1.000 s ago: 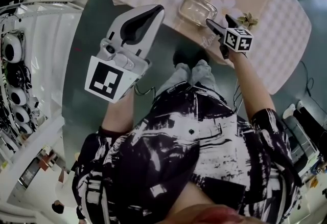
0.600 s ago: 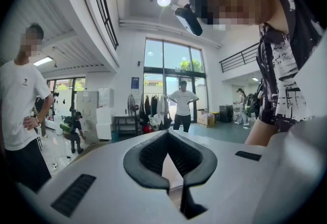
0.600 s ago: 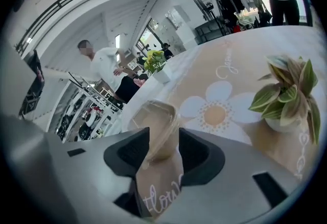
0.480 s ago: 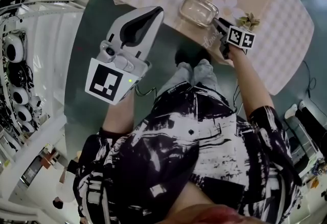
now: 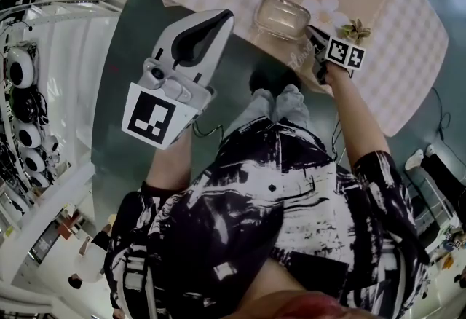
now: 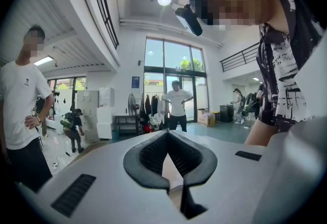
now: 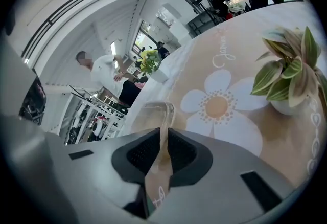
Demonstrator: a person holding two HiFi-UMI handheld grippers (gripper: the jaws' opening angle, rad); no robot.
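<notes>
A clear plastic container [image 5: 280,14] sits near the front edge of a table covered in a pink checked cloth [image 5: 386,77]. My right gripper [image 5: 310,31] reaches it from the right. In the right gripper view the jaws [image 7: 164,133] are shut on the container's [image 7: 152,113] thin near wall. My left gripper [image 5: 219,17] is held up in the air over the floor, left of the table and away from everything. Its pads meet at the tips [image 6: 167,133] with nothing between them.
A small potted plant [image 5: 354,28] stands on the table just right of the right gripper, close in the right gripper view [image 7: 288,77]. A vase of yellow flowers [image 7: 148,59] stands at the table's far end. White shelving [image 5: 29,92] lines the left. People stand around the room.
My right gripper has moved forward to the container and its jaws have closed on the container's wall. The left gripper has stayed put.
</notes>
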